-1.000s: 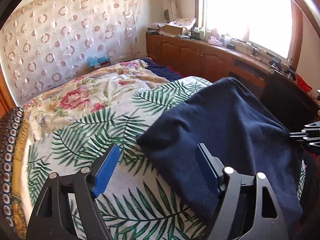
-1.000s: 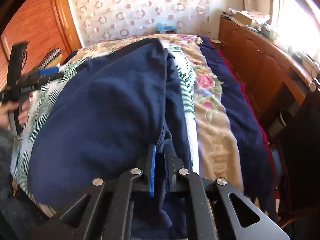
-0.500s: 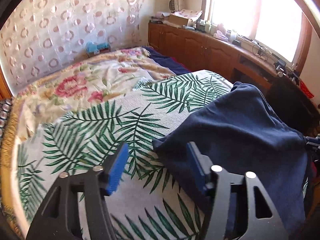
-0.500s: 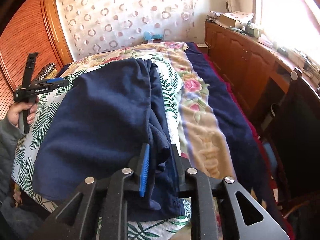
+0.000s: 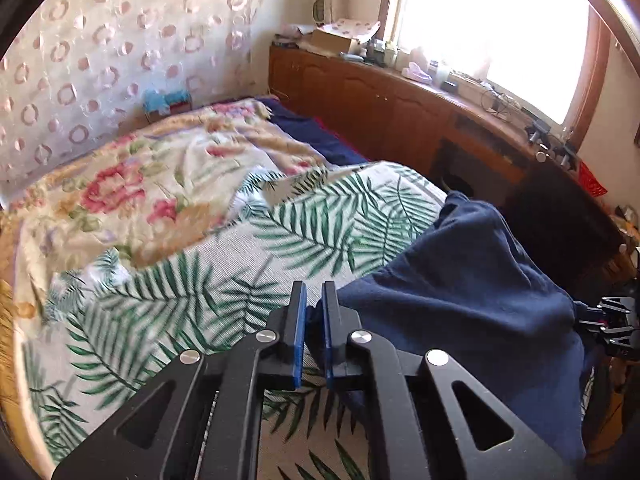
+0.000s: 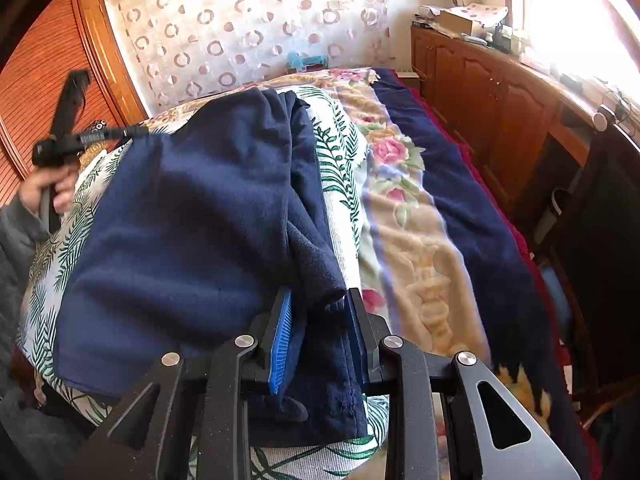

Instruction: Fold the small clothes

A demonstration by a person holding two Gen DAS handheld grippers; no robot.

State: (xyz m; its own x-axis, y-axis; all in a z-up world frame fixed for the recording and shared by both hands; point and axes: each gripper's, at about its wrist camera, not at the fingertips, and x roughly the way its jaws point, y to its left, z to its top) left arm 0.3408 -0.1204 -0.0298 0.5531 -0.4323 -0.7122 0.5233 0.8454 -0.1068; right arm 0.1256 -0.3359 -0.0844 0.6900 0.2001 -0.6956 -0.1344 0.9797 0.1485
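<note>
closed down since a second ago: left gripper (image 5: 313, 300), earlier spread wide over the leaf-print cover, now pinched nearly shut on the near corner of the navy garment (image 5: 460, 300), a small fold of cloth caught between the blue pads. meanwhile loosened: right gripper (image 6: 320, 312), earlier clamped tight on the cloth, now opening, jaws parted with a bunched edge of the navy garment (image 6: 192, 216) lying loose between them, pads apparently not pressing. spread across the leaf-print cover (image 5: 224, 280) on the bed, hanging over its near edge in the right wrist view, with a folded strip along its right side. beyond it, a floral blanket (image 5: 132, 184) and a dark blue blanket (image 6: 472, 208) along the wooden cabinets (image 5: 360, 96). seen at the far left of the right wrist view, the left gripper (image 6: 132, 132) held in a hand (image 6: 50, 190) with a grey sleeve, blurred; white lettering on its black body, too smeared to read. no other legible writing or labels anywhere.
</note>
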